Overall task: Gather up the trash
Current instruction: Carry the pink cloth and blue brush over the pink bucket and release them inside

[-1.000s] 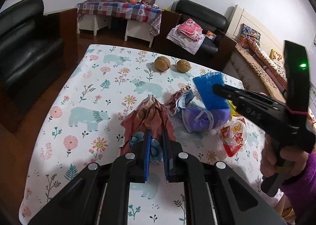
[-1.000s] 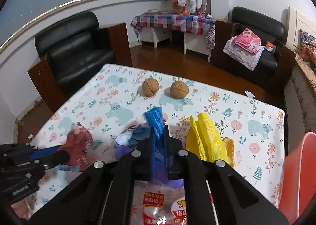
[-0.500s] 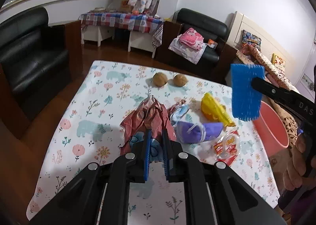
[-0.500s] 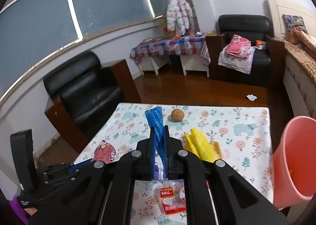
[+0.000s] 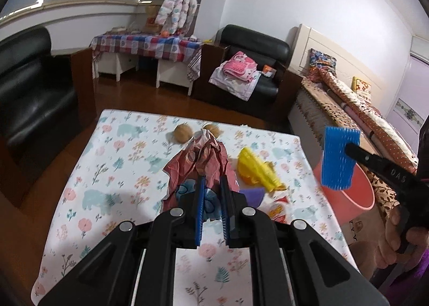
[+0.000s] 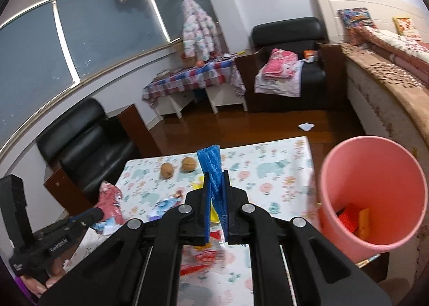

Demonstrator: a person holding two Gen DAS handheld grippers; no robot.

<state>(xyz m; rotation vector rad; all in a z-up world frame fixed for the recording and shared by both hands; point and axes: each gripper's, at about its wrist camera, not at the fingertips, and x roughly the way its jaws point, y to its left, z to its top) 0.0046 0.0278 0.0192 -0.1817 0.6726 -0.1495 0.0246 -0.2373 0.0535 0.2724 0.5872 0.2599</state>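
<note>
Between the pads of the right tongs [image 6: 216,200] sits a blue foam net sleeve [image 6: 213,169], pinched upright so its ribbed mesh stands above the fingertips; from the left wrist view the same sleeve [image 5: 338,157] hangs in the air directly over the near rim of the pink plastic bucket [image 5: 354,193], off the right edge of the tabletop [image 5: 107,172]. The left tongs [image 5: 211,208] are closed on a crumpled red printed plastic bag [image 5: 199,165], its lower blue-patterned part caught between the blue pads and the rest rising in a wrinkled peak. Half a second ago the sleeve was higher and left of the bucket, and a second ago it was down among the litter on the tabletop; the red bag has also been drawn up taller, now reaching the two walnuts [image 5: 182,133] at the far side. Beside the bag lie a glossy yellow plastic bag [image 5: 254,169], a purple scrap [image 5: 253,194] and a red and white snack wrapper [image 5: 277,208], all on the cloth printed with bears and flowers. The smooth round bucket [image 6: 372,193] already holds red and orange scraps [image 6: 354,221] at its bottom
</note>
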